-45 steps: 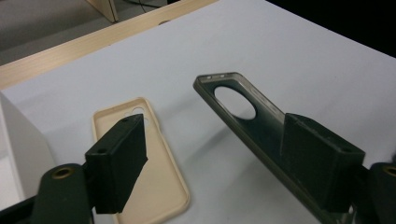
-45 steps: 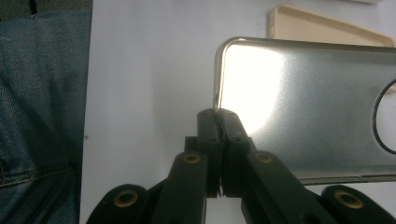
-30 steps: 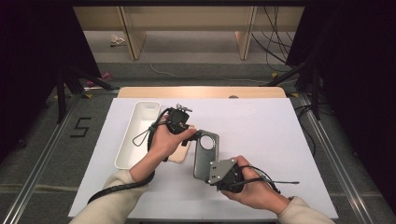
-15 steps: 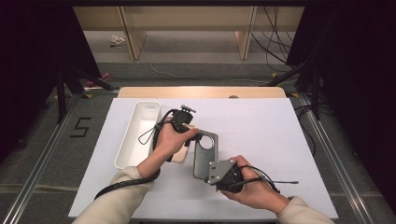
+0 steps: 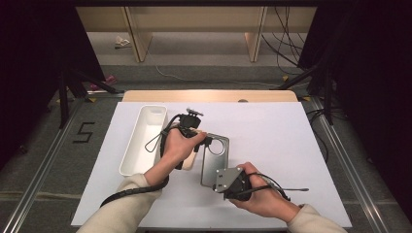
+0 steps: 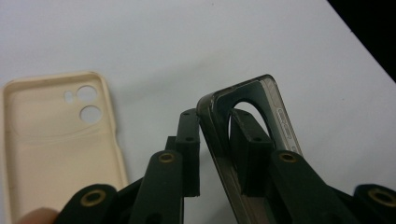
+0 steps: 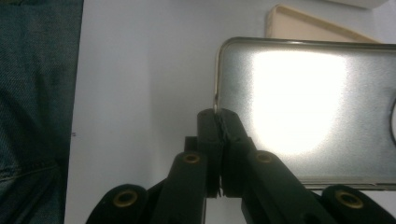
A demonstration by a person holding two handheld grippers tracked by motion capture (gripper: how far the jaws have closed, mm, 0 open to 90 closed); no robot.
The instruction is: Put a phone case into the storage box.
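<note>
At nine o'clock on the white table (image 5: 291,145) a long white plastic tray (image 5: 144,138) is lying empty. Just right of it, a cream soft phone case (image 6: 56,140) is resting hollow side up. The left gripper (image 6: 212,140) has just been closing its jaws on the camera-cutout end of the smoky grey translucent phone case (image 5: 214,158), one pad inside the shell and one outside (the outer pad is barely touching the wall). Toward five o'clock, the right gripper (image 7: 219,135) is staying clenched on the opposite end's rim. The grey case is being held between both, near the table's centre. The thin, flexible wall could be slipping from the left pads if they pull before seating, or the shell could be twisting and springing free.
</note>
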